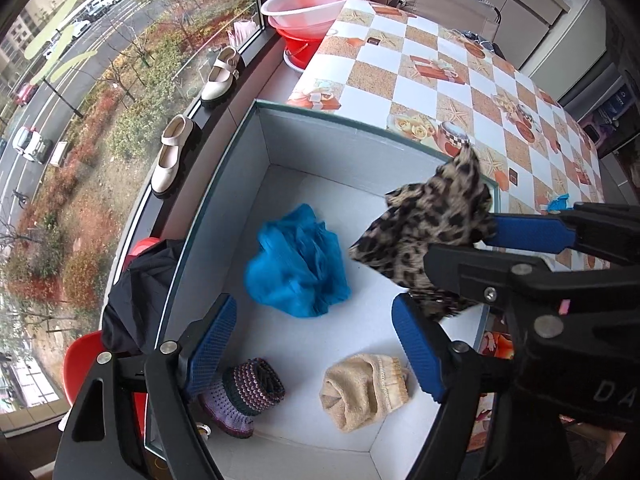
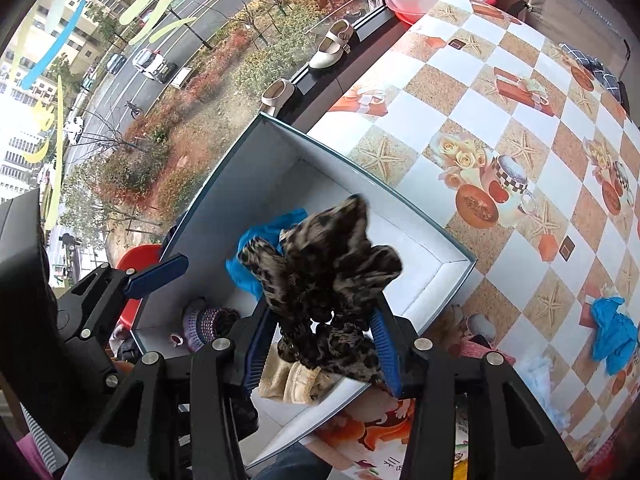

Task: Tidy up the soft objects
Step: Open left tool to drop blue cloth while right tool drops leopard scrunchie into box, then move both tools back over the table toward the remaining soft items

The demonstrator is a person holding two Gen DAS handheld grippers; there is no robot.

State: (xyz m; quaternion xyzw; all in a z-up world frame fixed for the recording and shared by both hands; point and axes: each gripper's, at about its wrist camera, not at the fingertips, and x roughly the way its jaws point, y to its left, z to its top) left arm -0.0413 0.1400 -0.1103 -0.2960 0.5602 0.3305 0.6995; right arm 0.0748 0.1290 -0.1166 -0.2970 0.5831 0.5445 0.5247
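A white open box (image 1: 320,148) (image 2: 436,276) stands on the checkered table. Inside lie a blue crumpled cloth (image 1: 298,262) (image 2: 252,248), a purple knitted piece (image 1: 244,396) (image 2: 206,324) and a beige knitted piece (image 1: 364,390) (image 2: 292,384). My right gripper (image 2: 320,344) is shut on a leopard-print cloth (image 2: 324,276) (image 1: 432,232) and holds it above the box's right side. My left gripper (image 1: 316,352) is open and empty, hovering over the box's near end. Another blue cloth (image 2: 614,328) lies on the table at the right.
Two cream shoes (image 1: 222,76) (image 1: 170,158) stand on the window sill. Pink and red basins (image 1: 316,4) sit beyond the table's far end. A red chair with a dark garment (image 1: 140,300) stands left of the box. White fluff (image 2: 540,380) lies on the table (image 2: 520,120).
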